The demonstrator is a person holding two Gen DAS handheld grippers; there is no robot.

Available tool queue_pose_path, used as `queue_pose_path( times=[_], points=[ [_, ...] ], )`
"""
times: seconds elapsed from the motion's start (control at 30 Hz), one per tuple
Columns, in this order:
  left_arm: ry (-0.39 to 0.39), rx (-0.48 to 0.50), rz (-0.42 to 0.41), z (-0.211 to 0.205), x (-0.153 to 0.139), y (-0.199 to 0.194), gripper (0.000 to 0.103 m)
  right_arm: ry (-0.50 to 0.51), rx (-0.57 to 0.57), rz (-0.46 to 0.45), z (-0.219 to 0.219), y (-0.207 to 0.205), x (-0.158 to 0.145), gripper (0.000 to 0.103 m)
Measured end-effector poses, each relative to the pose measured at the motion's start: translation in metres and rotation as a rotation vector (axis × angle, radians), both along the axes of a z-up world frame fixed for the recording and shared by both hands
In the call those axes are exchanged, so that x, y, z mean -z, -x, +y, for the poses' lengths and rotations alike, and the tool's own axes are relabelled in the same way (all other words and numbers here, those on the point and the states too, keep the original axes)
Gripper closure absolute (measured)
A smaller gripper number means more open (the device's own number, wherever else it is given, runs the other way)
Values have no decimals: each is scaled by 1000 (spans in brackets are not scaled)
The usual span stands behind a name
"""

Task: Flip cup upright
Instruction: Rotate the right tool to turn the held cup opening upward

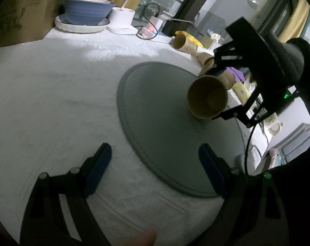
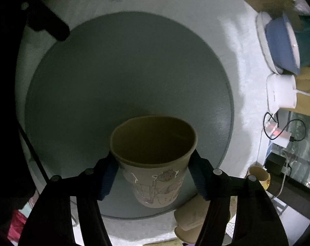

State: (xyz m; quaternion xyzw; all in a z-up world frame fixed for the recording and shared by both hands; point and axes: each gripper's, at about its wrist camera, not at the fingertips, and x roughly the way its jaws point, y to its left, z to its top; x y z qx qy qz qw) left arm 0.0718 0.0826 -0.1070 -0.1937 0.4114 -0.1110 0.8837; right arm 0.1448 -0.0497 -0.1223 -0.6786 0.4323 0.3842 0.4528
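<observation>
The right gripper [image 2: 152, 174] is clasping a paper cup [image 2: 155, 160] by its sides, just below the rim, over the grey mat [image 2: 114, 71]. The cup is looking light, thin-walled, easily crushed. The left gripper [image 1: 155, 170] is hovering with fingers spread, holding nothing.

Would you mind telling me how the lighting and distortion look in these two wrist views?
Left wrist view: dim, fisheye-bent edges, a bright patch on the white tablecloth; the right gripper is dark against the window. Right wrist view: darker, the paper cup casting a soft shadow on the grey mat, corners vignetted black.
</observation>
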Motion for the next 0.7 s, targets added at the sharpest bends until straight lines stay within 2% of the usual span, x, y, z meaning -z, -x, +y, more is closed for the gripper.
queue_pose_path(
  times=[0.2,0.3,0.53,0.7],
  points=[
    [-29,3,-4,-5,-6,-1,15,-95,48,-24,-5,-4,-17,36],
    [-47,3,-17,-10,-11,-3,15,-205,115,-44,-7,-10,-31,36],
    [-77,-11,-43,-14,-22,-15,15,-599,364,-54,-19,-23,-60,36],
    [-89,-41,-55,-11,-27,-24,15,-851,531,-48,-31,-26,-63,36]
  ],
)
